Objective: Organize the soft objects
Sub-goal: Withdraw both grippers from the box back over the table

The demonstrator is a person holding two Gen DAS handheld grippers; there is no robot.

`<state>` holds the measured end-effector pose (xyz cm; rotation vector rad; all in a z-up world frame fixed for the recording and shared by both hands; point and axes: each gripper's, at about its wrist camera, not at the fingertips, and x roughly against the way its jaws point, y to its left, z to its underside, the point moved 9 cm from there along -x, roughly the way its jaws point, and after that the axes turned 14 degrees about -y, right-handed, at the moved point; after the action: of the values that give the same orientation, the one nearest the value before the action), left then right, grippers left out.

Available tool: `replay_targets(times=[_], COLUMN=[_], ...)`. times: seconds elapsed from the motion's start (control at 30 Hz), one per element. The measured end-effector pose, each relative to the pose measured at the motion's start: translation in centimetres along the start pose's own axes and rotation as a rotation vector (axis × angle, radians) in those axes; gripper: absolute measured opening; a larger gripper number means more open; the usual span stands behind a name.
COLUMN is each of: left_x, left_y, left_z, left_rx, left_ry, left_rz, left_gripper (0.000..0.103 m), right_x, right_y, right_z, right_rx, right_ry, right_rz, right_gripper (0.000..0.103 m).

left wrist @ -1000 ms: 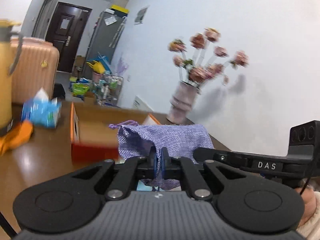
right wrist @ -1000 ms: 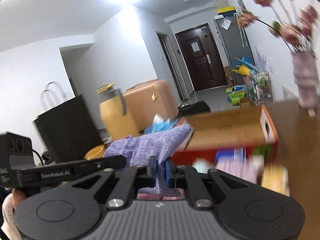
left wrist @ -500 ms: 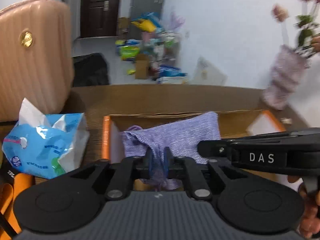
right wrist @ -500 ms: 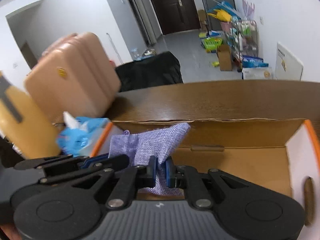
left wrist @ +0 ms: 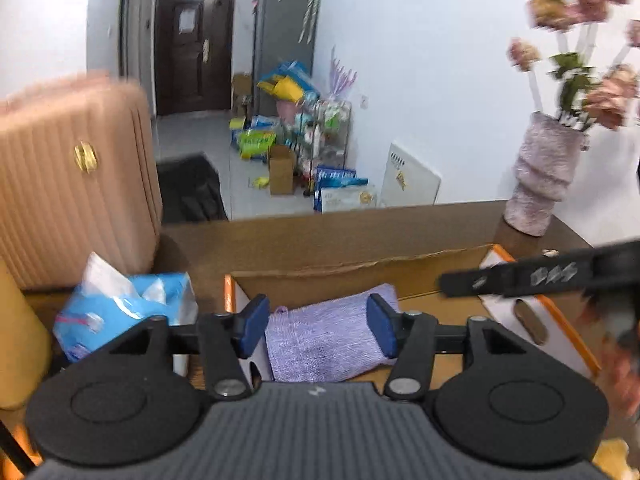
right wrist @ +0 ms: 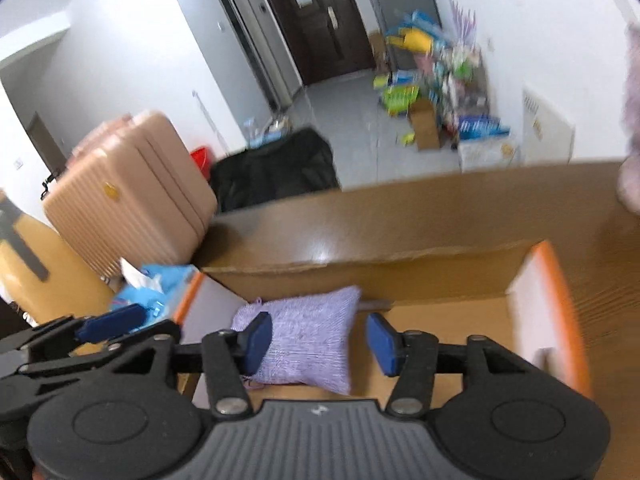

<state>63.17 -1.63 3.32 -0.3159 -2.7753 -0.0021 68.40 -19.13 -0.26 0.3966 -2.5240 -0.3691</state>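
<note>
Item: purple knit cloth (left wrist: 328,340), lying in my cardboard box (left wrist: 360,276), at twelve o'clock from both grippers. My left gripper (left wrist: 318,330) and right gripper (right wrist: 320,340) have just been opening; pads apparently clear of it.

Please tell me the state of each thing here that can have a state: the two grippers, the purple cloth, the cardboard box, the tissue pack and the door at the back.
left gripper: open, jaws just opened, pads off the cloth.
right gripper: open, jaws just opened, cloth released.
purple cloth: lying loose inside the box.
cardboard box: open at the top.
tissue pack: opened, a tissue sticking out.
door: closed.
</note>
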Motion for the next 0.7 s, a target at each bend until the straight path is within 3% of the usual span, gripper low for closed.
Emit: replay_targets(times=[0.17,0.37,0.5,0.63,0.7], left_x=[8.0,15.1,19.6,24.8,27.7], left_y=[-0.2,-0.8,-1.9,-3.3,-4.2], left_z=[-3.7,-5.1,-4.8,-2.3,-0.2], left_rx=[-0.050,-0.032,-0.027,-0.055,-0.075], left_ry=[-0.089,-0.118,-0.170,-0.246,-0.283], left_rz=[-0.025,-0.051,-0.062,-0.072,-0.066], left_gripper=[0.074,0.074,0.076,0.076,0.078], right_x=[10.0,18.7,23.1,29.2,31.8], right_y=[-1.4,-3.5,-2.3,1.5,3.1], right_z=[-2.8,-2.9,-1.0,2.9,5.2], right_rx=[0.081,0.103,0.135,0.309,0.374], right_ry=[-0.102,-0.175,-0.217,-0.345,-0.386], right_rz=[0.041,0.104,0.111,0.089,0.080], right_gripper=[0.069,0.074,0.075,0.086,0.087])
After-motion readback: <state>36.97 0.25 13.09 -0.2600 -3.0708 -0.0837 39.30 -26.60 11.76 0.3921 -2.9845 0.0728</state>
